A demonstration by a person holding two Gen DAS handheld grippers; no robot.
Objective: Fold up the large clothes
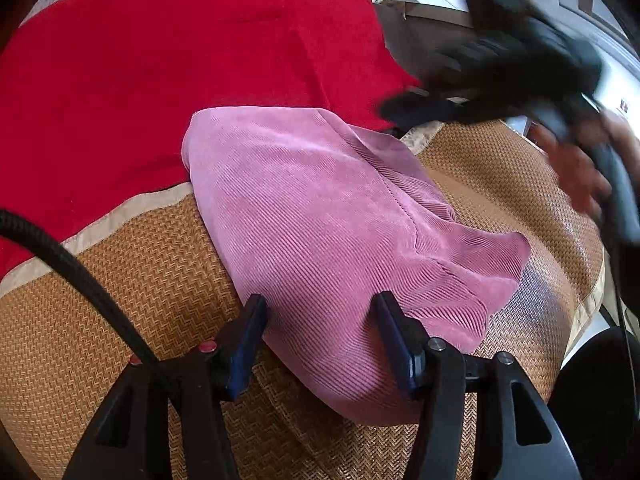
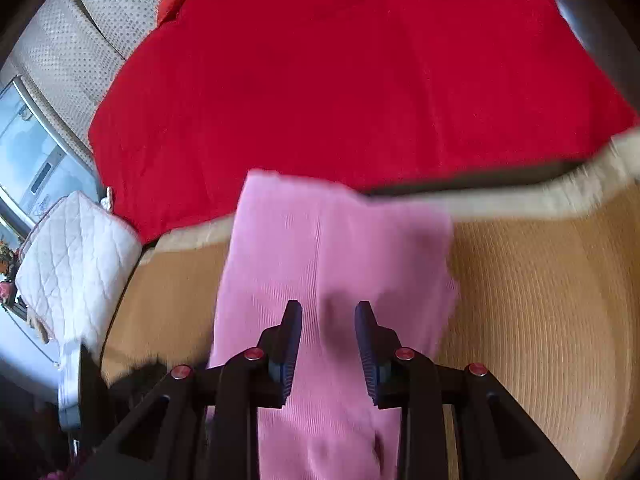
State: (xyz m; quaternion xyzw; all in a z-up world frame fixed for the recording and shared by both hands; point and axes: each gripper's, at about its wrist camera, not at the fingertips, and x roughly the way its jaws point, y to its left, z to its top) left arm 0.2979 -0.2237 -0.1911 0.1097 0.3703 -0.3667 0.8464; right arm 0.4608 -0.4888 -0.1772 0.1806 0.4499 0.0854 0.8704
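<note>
A pink ribbed garment (image 1: 328,232) lies partly folded on a woven straw mat (image 1: 120,288). My left gripper (image 1: 320,308) is open just above its near edge, one finger at each side of a fold. My right gripper (image 1: 404,106) appears blurred at the garment's far right corner in the left wrist view. In the right wrist view the right gripper (image 2: 328,312) is open over the pink garment (image 2: 332,256), holding nothing.
A red blanket (image 1: 180,60) covers the bed beyond the mat and also shows in the right wrist view (image 2: 340,72). A white quilted cushion (image 2: 76,256) sits at the left. The mat's pale border (image 2: 540,196) runs along the blanket. A black cable (image 1: 80,280) crosses the left.
</note>
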